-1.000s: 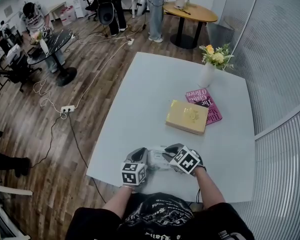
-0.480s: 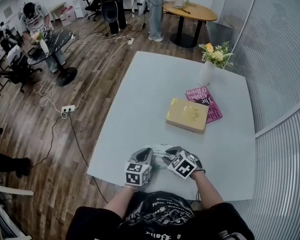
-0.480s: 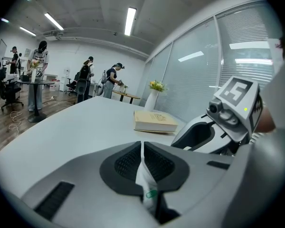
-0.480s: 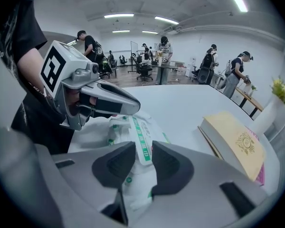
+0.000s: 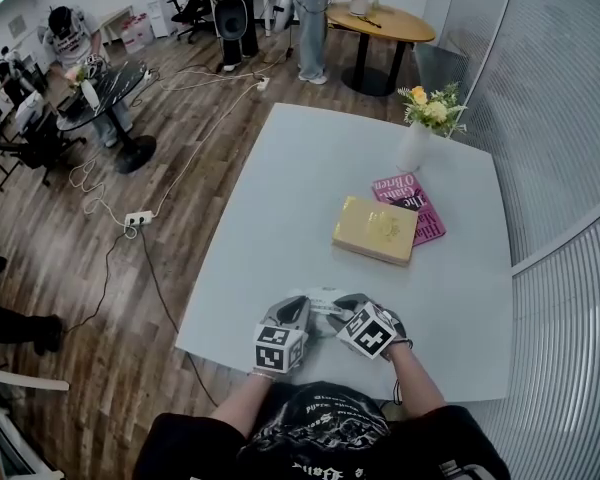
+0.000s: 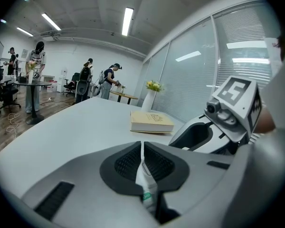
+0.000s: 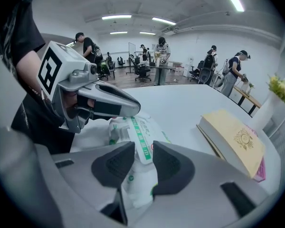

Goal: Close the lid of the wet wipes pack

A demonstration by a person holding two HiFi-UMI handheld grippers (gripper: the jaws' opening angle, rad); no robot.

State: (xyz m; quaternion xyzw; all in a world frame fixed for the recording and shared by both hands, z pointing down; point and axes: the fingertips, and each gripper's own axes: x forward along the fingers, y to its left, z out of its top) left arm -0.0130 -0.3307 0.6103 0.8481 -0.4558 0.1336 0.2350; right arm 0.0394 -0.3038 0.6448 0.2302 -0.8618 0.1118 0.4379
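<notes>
Left gripper is clamped: its two dark ribbed pads meet on a thin white edge of the soft white wet wipes pack with green print. Right gripper has its jaws drawn to a narrow gap, and the pack's wrapper fills that gap. The white lid flap with a green stripe stands up just beyond the right jaws and is not lying flat on the pack. The two grippers face each other from either side of the pack, close together, with their marker cubes turned towards the person.

The pack sits at the near edge of the white rectangular table, about midway between the near corners. It is just in front of the person's torso.

From the pack to the far edge, the left half of the tabletop is open surface. On the right half, a tan hardcover book lies flat and overlaps a pink book, well apart from the pack. A white vase of yellow flowers stands upright near the far right corner.

A ribbed glass wall runs close along the right edge. Wood floor with trailing cables lies beyond the left edge.
</notes>
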